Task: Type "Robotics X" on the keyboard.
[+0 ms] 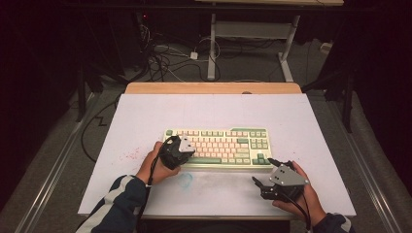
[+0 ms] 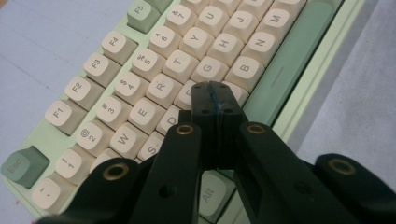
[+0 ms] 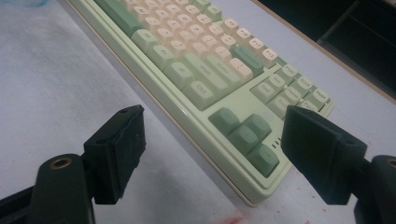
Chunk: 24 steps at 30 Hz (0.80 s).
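Observation:
A pale green keyboard [image 1: 217, 147] with cream and green keys lies in the middle of the white table. My left gripper [image 1: 188, 150] is over its left half. In the left gripper view the gripper [image 2: 215, 91] is shut with nothing between the jaws, and its tips rest at or just above the keys near F and G of the keyboard [image 2: 140, 79]. My right gripper [image 1: 265, 171] stands open just off the keyboard's front right corner. In the right gripper view the gripper [image 3: 212, 112] frames the arrow keys of the keyboard [image 3: 196, 70] without touching them.
The white sheet [image 1: 301, 126] covers the table, with red specks [image 1: 128, 155] at the left and a blue smear [image 1: 186, 179] near the front. A wooden edge [image 1: 214, 88] shows at the back. Cables [image 1: 165, 58] and another desk's legs [image 1: 212, 48] stand on the floor beyond.

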Tool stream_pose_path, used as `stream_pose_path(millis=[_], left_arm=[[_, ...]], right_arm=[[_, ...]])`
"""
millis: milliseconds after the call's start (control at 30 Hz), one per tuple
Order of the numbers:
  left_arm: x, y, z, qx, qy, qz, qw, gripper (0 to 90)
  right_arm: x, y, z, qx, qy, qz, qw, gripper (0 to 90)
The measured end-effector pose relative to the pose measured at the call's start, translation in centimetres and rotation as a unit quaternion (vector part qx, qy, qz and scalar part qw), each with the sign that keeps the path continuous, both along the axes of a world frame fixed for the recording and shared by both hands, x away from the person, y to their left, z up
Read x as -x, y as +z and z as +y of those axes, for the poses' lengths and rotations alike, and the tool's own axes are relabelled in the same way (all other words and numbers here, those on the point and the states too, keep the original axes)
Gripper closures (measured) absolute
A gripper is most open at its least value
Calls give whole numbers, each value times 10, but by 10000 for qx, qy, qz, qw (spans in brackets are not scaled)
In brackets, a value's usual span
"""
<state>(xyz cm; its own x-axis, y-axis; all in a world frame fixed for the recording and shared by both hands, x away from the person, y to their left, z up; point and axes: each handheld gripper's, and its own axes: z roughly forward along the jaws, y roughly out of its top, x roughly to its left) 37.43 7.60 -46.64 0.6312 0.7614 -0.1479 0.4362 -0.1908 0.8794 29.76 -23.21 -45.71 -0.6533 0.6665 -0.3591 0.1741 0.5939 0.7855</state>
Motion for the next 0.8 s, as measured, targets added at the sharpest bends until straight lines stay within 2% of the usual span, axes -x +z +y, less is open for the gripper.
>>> stream_pose_path(millis=[100,200,300,600,733,800], left_arm=[[-1,-1,0,-1,16,-2,10000,863],[-1,-3,-1,-30,23,85,10000,870],[-1,-3,0,-74,6,40,10000,870],[2,4,5,37,72,-172,9998,848],[3,6,7,62,106,-250,9996,800],[3,6,9,68,165,-300,9994,742]], right_arm=[[0,0,0,10,9,12,10000,227],[0,-1,1,32,24,25,10000,227],[0,-2,2,70,37,48,10000,227],[0,0,0,54,16,21,10000,227],[0,0,0,43,12,7,10000,227],[0,0,0,40,-4,19,10000,227]])
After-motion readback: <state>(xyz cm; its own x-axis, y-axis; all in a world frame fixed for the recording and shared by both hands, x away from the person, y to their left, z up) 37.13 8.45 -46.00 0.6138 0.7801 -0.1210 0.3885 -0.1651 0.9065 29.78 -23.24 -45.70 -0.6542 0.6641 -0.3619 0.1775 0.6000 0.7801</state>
